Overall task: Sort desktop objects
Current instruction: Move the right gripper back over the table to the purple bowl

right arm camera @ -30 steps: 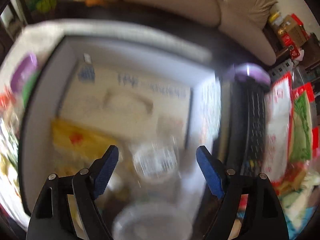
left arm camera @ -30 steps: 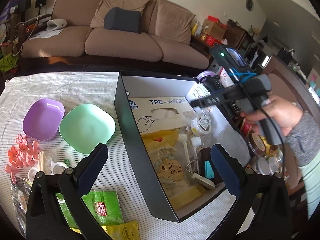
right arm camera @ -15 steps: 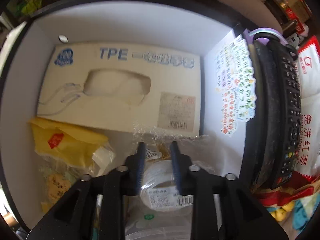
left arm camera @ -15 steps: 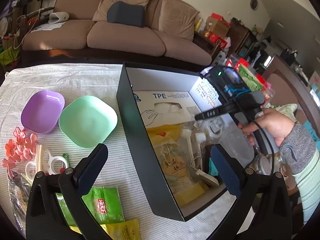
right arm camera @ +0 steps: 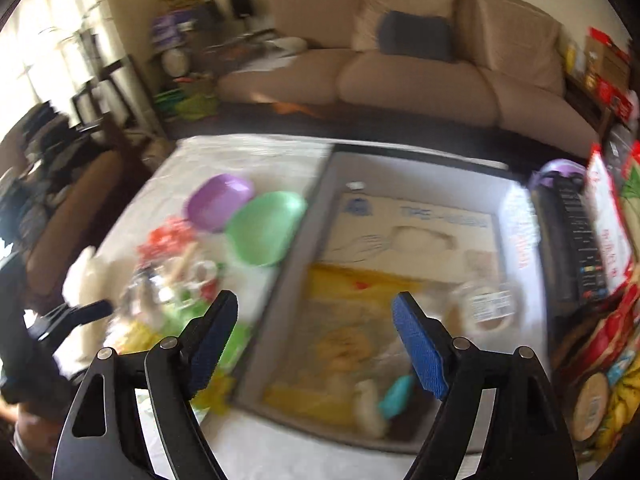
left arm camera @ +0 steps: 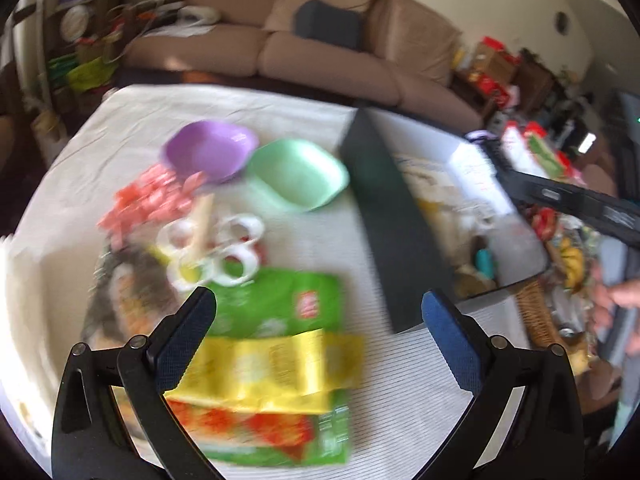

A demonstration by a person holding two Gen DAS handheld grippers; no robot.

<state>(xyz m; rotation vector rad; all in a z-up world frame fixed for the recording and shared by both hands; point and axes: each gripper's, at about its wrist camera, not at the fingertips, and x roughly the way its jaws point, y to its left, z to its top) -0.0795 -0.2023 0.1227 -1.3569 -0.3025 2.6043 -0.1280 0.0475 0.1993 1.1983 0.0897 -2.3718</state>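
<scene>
Both views blurred. Right gripper (right arm camera: 316,340): jaws just reopened, spread wide, nothing between them, held above the open black cardboard box (right arm camera: 280,280). Small white tape roll (right arm camera: 490,306) seen lying inside the box. Left gripper (left arm camera: 318,324): fingers apart, empty, over green and yellow snack packets (left arm camera: 276,336) on the white striped tablecloth (left arm camera: 404,380).

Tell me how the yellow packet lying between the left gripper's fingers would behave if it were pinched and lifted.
The yellow packet looks like a flat, thin foil sachet, so it would probably flop and bend rather than stay stiff. It seems light for its size. Its glossy face may be slippery, and it lies on another red and green packet, which might drag along.
</scene>
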